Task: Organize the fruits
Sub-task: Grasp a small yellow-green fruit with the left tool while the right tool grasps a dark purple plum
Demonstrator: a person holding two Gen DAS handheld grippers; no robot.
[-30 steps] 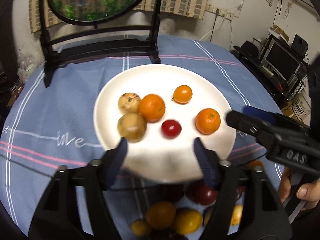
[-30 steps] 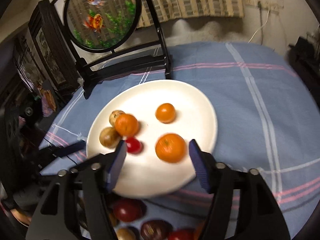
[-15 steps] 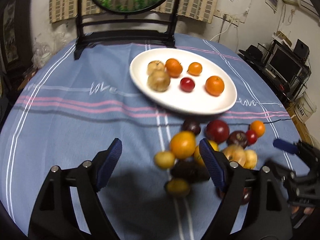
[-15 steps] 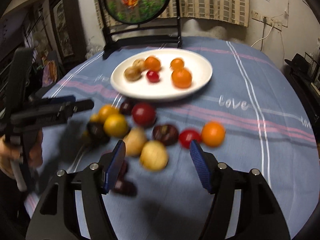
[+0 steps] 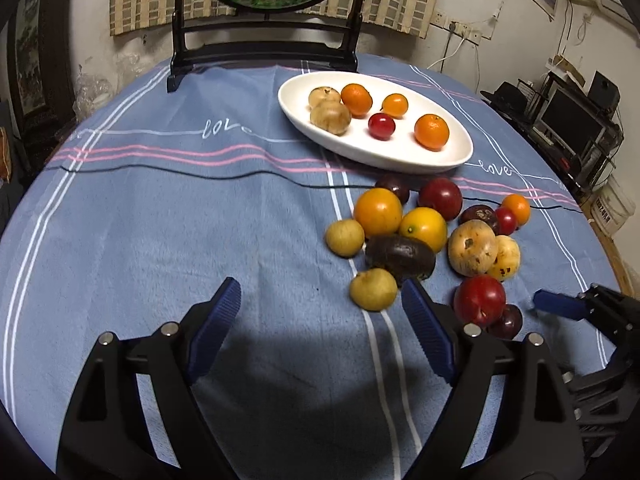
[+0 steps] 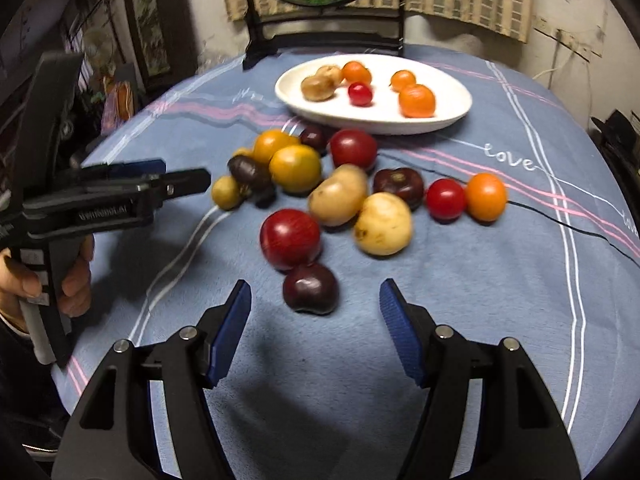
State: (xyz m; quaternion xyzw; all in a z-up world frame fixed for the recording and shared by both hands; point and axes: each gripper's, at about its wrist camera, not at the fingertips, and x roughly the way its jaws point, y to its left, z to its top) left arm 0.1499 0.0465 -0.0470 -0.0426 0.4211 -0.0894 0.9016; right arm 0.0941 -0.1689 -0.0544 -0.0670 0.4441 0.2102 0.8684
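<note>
A white oval plate (image 5: 460, 156) (image 6: 452, 118) holds several fruits: oranges, brown ones and a small red one. A pile of loose fruit lies on the cloth in front of it: oranges, yellow, red and dark purple ones. My left gripper (image 5: 322, 332) is open and empty, low over the cloth, with a small yellow fruit (image 5: 373, 289) just ahead of its right finger. My right gripper (image 6: 314, 330) is open and empty, with a dark purple fruit (image 6: 311, 288) just ahead between its fingers and a red fruit (image 6: 291, 238) behind that.
The round table has a blue cloth (image 5: 160, 208) with pink and white stripes. A black stand with a round fish picture (image 5: 264, 52) rises at the far edge. A thin black cable (image 5: 240, 176) crosses the cloth. Shelves and a monitor (image 5: 572, 120) stand beyond the right edge.
Both grippers have pulled back from over the plate to the near side of the table, low over the cloth. The loose fruit pile now lies ahead of them. Both stay open.
</note>
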